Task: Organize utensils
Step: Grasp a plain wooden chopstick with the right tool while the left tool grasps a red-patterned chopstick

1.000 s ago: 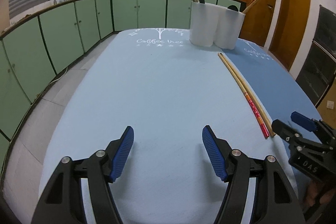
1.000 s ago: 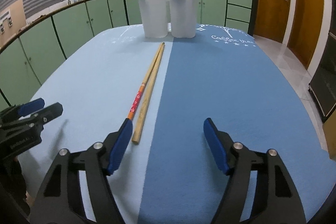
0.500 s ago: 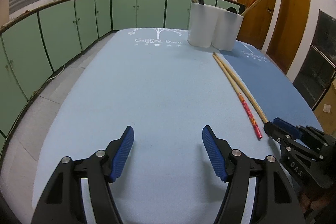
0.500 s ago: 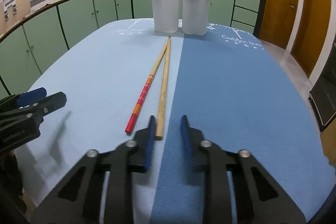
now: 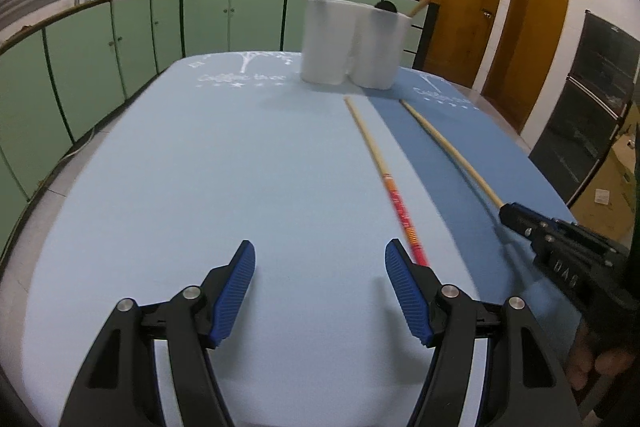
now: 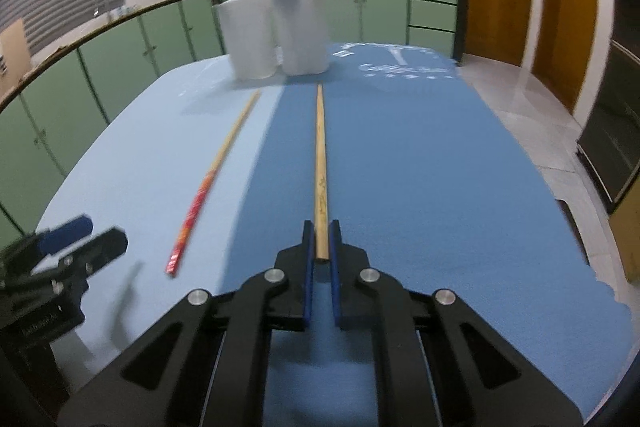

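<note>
Right gripper (image 6: 319, 247) pinching near end of plain wooden chopstick (image 6: 320, 155), probably lifted off the blue table cloth (image 6: 420, 167). Left gripper (image 5: 320, 287) spread wide, holding nothing. Red-handled wooden chopstick (image 5: 384, 175) lies mid-table. White twin-cup holder (image 5: 352, 43) at far edge.

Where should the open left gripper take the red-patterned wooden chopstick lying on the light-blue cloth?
Grip the red-patterned wooden chopstick at its red near end, coming from above with the left gripper straddling it crosswise. It lies flat, thin, pointing toward the white holder; that end is nearest.
</note>
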The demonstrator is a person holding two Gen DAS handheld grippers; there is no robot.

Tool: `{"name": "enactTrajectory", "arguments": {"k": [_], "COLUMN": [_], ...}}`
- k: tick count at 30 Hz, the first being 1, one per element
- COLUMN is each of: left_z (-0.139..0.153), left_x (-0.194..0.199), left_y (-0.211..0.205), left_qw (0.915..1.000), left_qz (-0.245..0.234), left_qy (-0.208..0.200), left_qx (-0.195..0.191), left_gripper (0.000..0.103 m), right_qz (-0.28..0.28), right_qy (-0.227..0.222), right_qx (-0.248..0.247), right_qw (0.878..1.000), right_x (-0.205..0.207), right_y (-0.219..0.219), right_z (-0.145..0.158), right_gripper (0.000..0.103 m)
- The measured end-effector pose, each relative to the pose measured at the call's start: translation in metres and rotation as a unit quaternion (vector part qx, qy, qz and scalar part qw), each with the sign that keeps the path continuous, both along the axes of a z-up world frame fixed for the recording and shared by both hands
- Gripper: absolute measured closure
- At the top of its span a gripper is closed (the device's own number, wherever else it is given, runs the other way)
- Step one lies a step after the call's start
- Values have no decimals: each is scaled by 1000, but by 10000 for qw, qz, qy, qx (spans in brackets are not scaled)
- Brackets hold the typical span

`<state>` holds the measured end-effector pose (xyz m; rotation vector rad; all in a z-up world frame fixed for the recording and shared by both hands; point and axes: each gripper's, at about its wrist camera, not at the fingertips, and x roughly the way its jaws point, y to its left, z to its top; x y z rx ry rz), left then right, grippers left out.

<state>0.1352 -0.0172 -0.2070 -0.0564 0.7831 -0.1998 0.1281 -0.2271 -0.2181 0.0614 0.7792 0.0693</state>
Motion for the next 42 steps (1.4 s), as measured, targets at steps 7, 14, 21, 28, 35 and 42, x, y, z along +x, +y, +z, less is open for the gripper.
{"name": "enactTrajectory", "arguments": {"k": [7, 14, 21, 28, 35, 42], "left_z": [-5, -8, -10, -11, 2, 42], "left_x": [7, 10, 10, 7, 5, -1], "left_y": [-28, -45, -57, -60, -57, -57], "left_qw": [10000, 9999, 9999, 9995, 9993, 9977], "left_qz": [-26, -85, 20, 81, 53, -144], "left_qy": [8, 98, 47, -24, -143, -500], "left_qx": [-85, -21, 151, 301, 328, 436], "left_gripper": [39, 47, 73, 97, 97, 97], "right_qz": [-214, -171, -197, -233, -147, -12], "right_qy": [-189, -230, -262, -244, -282, -360], "right_qx": [-32, -7, 61, 117, 18, -28], "right_qw": [9996, 9996, 9994, 9994, 9995, 9993], "right_x": [2, 4, 3, 5, 5, 5], "right_y": [-22, -28, -36, -41, -39, -38], "right_z": [7, 8, 12, 13, 19, 41], "right_gripper": [97, 97, 97, 97, 97, 97]}}
